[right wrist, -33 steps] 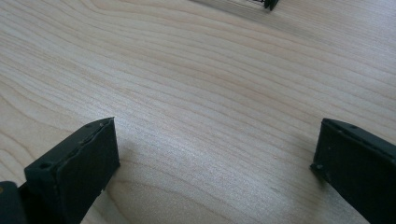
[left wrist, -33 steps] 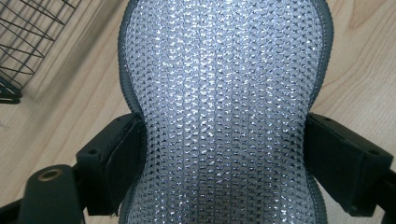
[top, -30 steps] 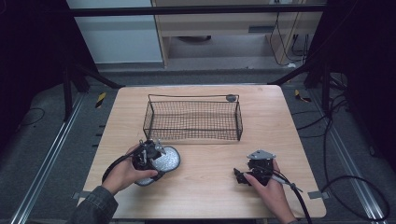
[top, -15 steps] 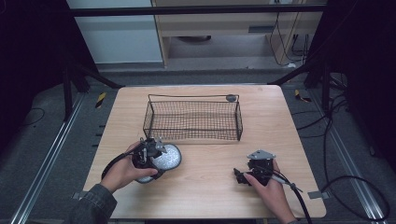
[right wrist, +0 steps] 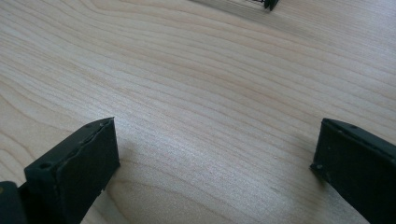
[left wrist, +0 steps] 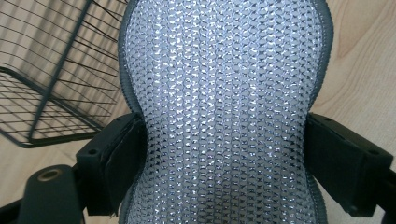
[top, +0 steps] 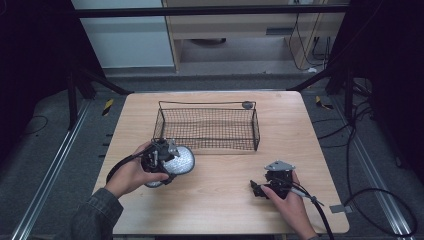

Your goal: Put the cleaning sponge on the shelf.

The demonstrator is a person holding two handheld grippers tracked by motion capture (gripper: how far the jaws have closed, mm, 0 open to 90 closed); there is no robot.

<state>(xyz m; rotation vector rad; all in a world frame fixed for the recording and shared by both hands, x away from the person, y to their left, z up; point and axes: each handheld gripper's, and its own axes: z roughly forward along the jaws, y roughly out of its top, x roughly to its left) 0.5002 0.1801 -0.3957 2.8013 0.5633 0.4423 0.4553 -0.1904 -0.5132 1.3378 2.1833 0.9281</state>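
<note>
Looking down from the high view, we see the left tool (top: 167, 159) clenched on a silver mesh pad (top: 181, 159), a rounded, shiny thing with a grey edge. In the left gripper view the two black jaws press into the pad's (left wrist: 224, 112) sides, pinching it to a waist, and the pad stands up between them. In the high view the pad sits near the front left corner of the wire basket (top: 207, 127), just in front of it, over the desk (top: 220, 200). The left gripper view shows that basket (left wrist: 46, 79) off to the left of the pad, with bare wood on the right.

Our right tool (top: 259, 189) rests low at the right front part of the desk, well apart from the pad and the basket. In the right gripper view its jaws stand wide, released, with bare wood (right wrist: 210, 102) between them. A small dark round thing (top: 247, 104) sits at the basket's far right corner; we cannot tell what it is.
</note>
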